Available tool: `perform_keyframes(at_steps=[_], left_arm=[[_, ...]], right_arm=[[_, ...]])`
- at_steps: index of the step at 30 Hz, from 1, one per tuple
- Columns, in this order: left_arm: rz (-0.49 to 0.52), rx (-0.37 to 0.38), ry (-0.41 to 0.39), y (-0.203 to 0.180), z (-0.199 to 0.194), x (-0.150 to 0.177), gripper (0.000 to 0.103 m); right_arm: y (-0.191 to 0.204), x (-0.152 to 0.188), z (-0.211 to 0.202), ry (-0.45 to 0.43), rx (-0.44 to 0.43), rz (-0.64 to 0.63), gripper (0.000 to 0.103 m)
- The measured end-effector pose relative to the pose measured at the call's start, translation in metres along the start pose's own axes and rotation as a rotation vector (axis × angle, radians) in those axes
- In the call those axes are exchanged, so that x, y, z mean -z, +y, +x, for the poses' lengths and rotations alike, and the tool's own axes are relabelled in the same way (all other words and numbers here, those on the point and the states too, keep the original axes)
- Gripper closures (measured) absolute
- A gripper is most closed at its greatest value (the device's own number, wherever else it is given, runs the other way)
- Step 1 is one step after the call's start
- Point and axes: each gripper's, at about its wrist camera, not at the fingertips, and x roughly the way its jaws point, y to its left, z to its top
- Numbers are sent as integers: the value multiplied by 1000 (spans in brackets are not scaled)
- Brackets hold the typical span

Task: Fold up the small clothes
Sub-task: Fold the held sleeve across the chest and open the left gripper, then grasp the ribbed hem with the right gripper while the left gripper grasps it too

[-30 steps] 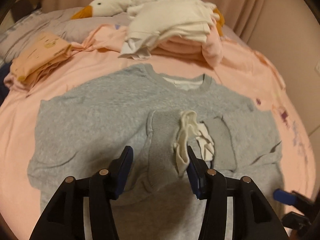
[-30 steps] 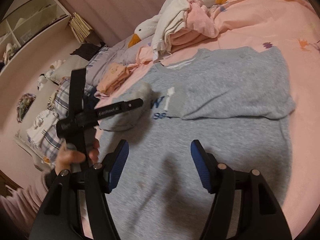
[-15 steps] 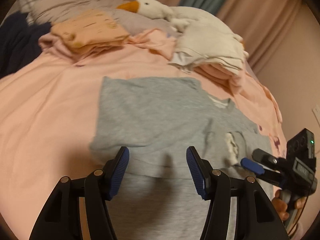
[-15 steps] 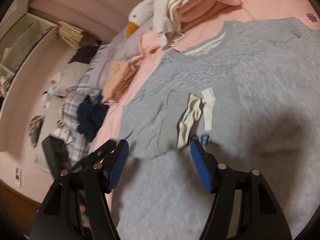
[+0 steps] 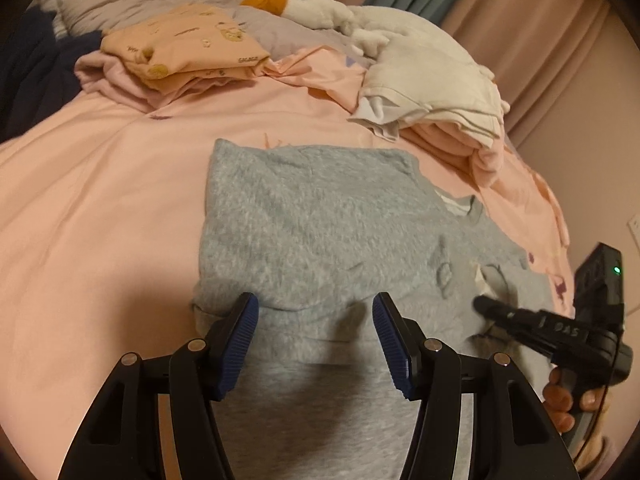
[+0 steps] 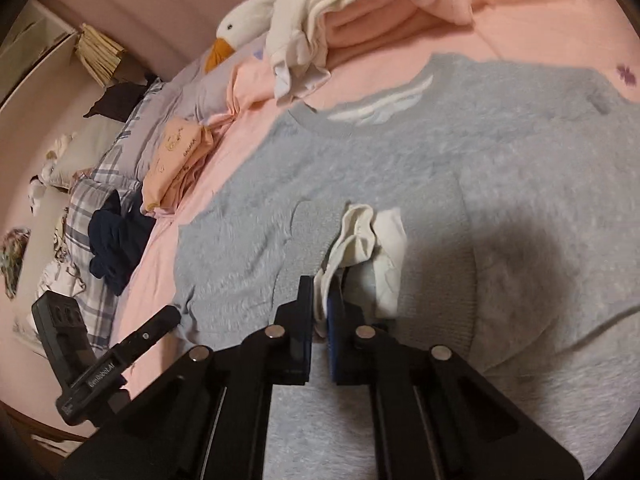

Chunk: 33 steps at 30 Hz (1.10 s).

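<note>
Right hand-held gripper (image 6: 320, 300) pinching white sock (image 6: 356, 236)

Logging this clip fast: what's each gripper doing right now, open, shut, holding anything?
Left gripper: open, empty, over the gray sweater.
Right gripper: shut on the white sock.

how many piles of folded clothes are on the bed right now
2: an orange pile near the pillows, and a white and pink pile beside the toy goose. More may lie out of view.
</note>
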Motion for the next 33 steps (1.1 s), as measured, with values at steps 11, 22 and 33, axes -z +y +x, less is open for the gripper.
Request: perform_keyframes(at_steps=[11, 22, 33], left_arm=[[137, -24, 16, -30, -2, 1, 45], [163, -50, 115, -36, -6, 28, 45], [-18, -5, 100, 14, -88, 95, 27]], right_arm=[[24, 10, -24, -137, 142, -235, 89], [-1, 25, -22, -19, 112, -209, 75], [-48, 110, -142, -158, 83, -77, 43]])
